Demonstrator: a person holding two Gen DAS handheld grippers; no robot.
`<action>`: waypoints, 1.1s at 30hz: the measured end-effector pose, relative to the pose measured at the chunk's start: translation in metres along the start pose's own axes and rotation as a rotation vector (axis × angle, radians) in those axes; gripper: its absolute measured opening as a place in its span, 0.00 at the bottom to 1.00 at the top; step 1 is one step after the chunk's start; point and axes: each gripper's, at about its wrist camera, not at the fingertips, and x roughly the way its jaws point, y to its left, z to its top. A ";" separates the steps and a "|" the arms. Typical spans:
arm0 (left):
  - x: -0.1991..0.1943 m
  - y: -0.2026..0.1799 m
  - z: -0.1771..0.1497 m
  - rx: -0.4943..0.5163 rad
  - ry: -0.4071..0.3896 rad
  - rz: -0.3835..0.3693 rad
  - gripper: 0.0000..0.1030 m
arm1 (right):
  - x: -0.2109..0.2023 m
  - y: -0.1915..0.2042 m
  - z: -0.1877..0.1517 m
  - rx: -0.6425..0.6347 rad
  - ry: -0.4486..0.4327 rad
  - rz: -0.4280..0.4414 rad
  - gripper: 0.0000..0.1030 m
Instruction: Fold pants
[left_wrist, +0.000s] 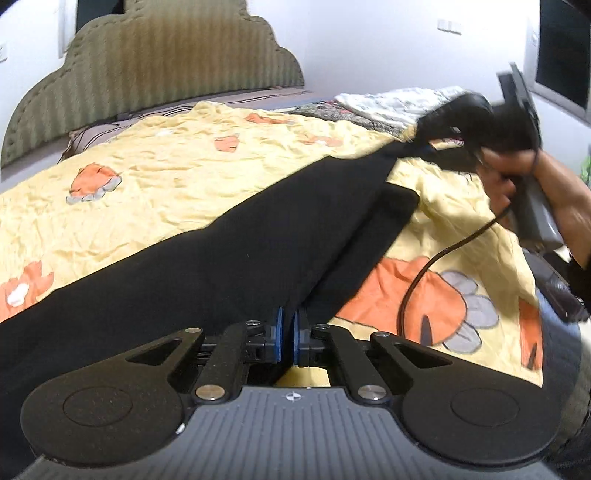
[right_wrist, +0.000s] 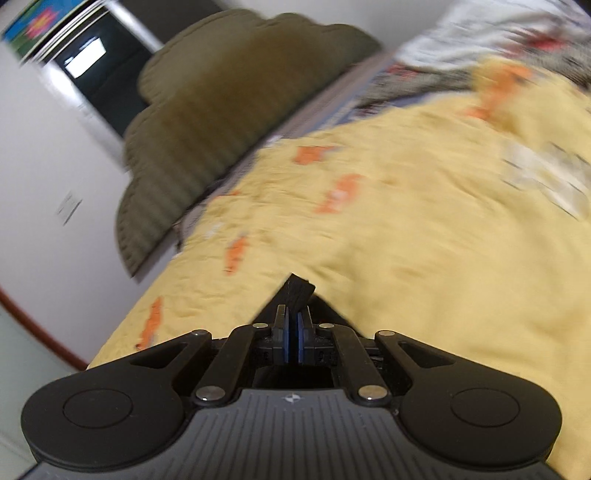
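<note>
1. While my left tongs (left_wrist: 287, 334) pinch the near edge of the black pants (left_wrist: 207, 254), their blue pads (left_wrist: 277, 332) stand nearly together with the cloth caught between them.
2. From that grip the pants run away ahead and to the right as one long dark band, up to my right tongs (left_wrist: 436, 138), so the cloth is lifted between the two.
3. A second dark layer lies just right of the band, flat on the yellow quilt (left_wrist: 184, 166).
4. My right hand (left_wrist: 517, 166) holds the right tongs' handle at the far right of the left view; a black cable (left_wrist: 424, 273) loops down from it over the quilt.
5. My right tongs (right_wrist: 294, 332) are clamped too: a small bunch of pants (right_wrist: 298, 291) sticks out just past the tips.
6. Beyond both tongs the quilt, with orange patches, covers the bed.
7. Farther ahead stands an olive headboard (left_wrist: 162, 62), and to its right lies a patterned heap of cloth (left_wrist: 391, 103).
8. The right view is blurred.
</note>
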 end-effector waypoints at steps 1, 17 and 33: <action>0.001 -0.002 -0.001 0.013 0.007 0.001 0.04 | -0.002 -0.009 -0.006 0.018 0.007 -0.006 0.04; -0.040 0.007 0.001 -0.018 -0.038 0.025 0.70 | 0.001 0.036 -0.022 -0.303 0.017 -0.060 0.17; -0.013 0.175 -0.007 -0.548 0.092 0.391 0.77 | 0.083 0.120 -0.060 -0.680 0.273 0.050 0.42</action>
